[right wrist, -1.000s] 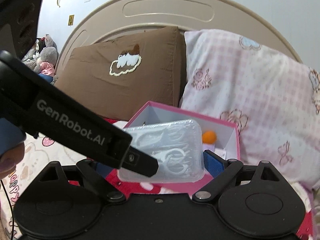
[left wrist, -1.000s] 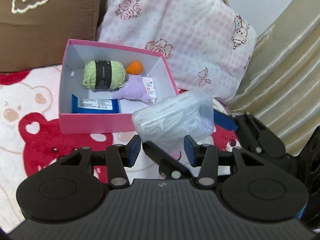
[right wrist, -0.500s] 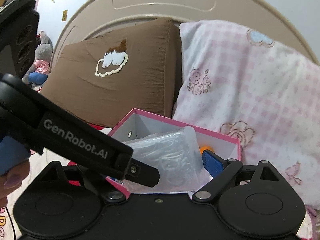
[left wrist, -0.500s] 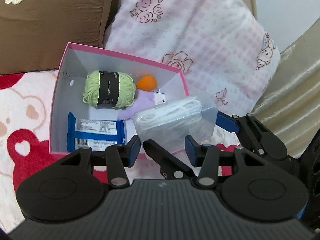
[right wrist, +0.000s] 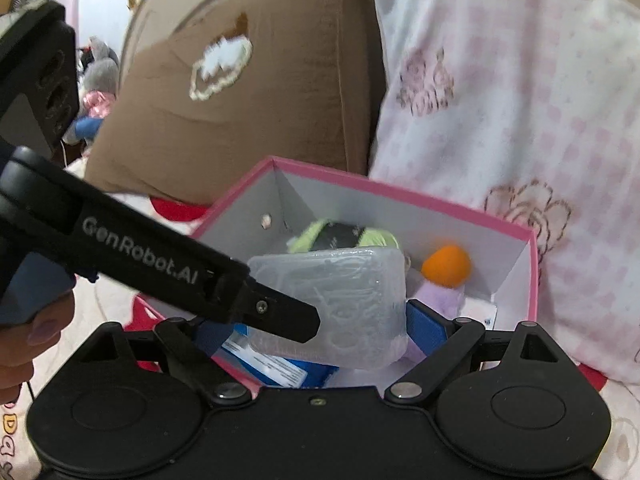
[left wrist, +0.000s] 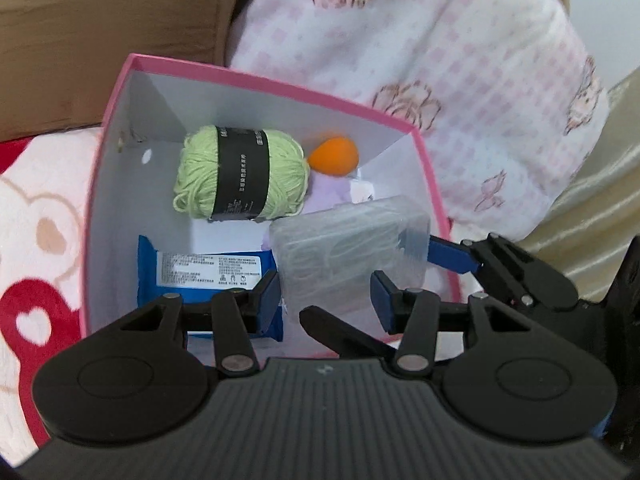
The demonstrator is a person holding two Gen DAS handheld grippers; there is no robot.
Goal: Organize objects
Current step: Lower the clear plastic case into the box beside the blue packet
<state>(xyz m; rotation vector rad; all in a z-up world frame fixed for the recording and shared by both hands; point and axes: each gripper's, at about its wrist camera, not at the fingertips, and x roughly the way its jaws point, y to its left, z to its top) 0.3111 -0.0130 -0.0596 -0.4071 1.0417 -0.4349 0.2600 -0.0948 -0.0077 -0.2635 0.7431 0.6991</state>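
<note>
A pink box [left wrist: 256,78] with a white inside stands on the bed; it also shows in the right wrist view [right wrist: 440,196]. In it lie a green yarn ball [left wrist: 240,178], an orange ball [left wrist: 334,156], a lilac cloth [left wrist: 326,196] and a blue packet [left wrist: 208,270]. My right gripper [right wrist: 320,320] is shut on a clear plastic case [right wrist: 332,304] and holds it over the box's right part. The case [left wrist: 352,248] hangs just ahead of my left gripper [left wrist: 326,292], which is open and empty at the box's near wall.
A brown pillow [right wrist: 248,80] and a pink checked pillow [right wrist: 520,80] lean behind the box. A red and white bear blanket [left wrist: 36,240] covers the bed. A beige satin cover [left wrist: 592,200] lies at the right.
Both grippers have moved forward and down over the box. The clear case now hangs inside the box's rim instead of in front of it.
</note>
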